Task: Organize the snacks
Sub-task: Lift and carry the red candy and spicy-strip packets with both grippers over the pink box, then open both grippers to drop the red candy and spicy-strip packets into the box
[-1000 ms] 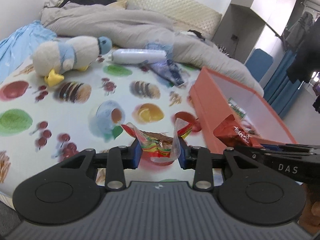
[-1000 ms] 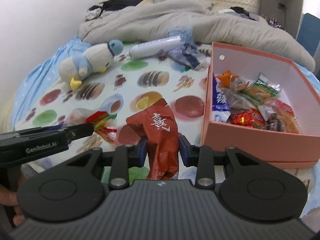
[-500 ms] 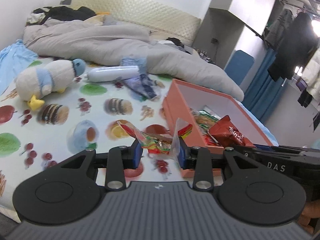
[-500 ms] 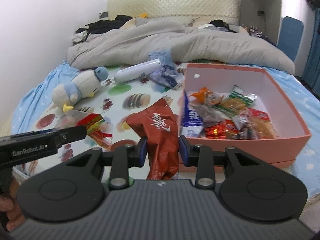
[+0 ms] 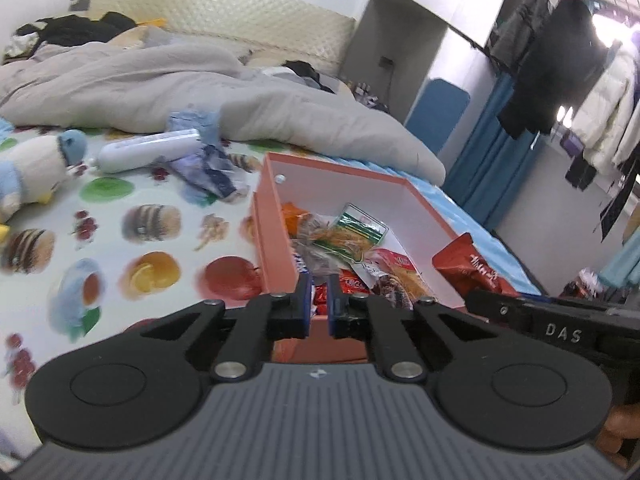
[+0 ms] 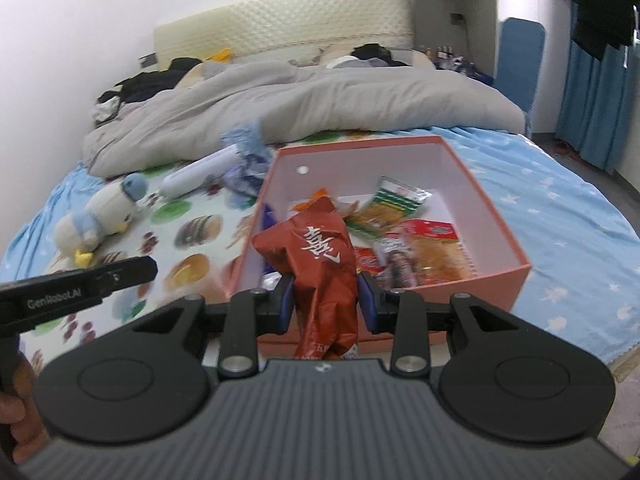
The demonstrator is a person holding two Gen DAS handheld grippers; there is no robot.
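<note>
A salmon-pink open box (image 5: 276,216) (image 6: 500,236) sits on the bed with several snack packets inside. My left gripper (image 5: 319,300) is nearly shut with nothing between its fingers, just over the box's near left corner. My right gripper (image 6: 324,300) is shut on a dark red snack bag (image 6: 320,264) and holds it above the box's near edge. The red bag also shows at the right of the left wrist view (image 5: 468,268).
A fruit-print sheet (image 5: 152,232) covers the bed. A plush duck (image 6: 100,216), a white tube (image 5: 148,150) and crumpled blue wrappers (image 5: 208,172) lie left of the box. A grey duvet (image 6: 320,100) is behind it. Curtains and hanging clothes are at right.
The colourful snack packet has left my left gripper, whose fingers have closed together. Both grippers have moved right to the box; the red bag now hangs over it.
</note>
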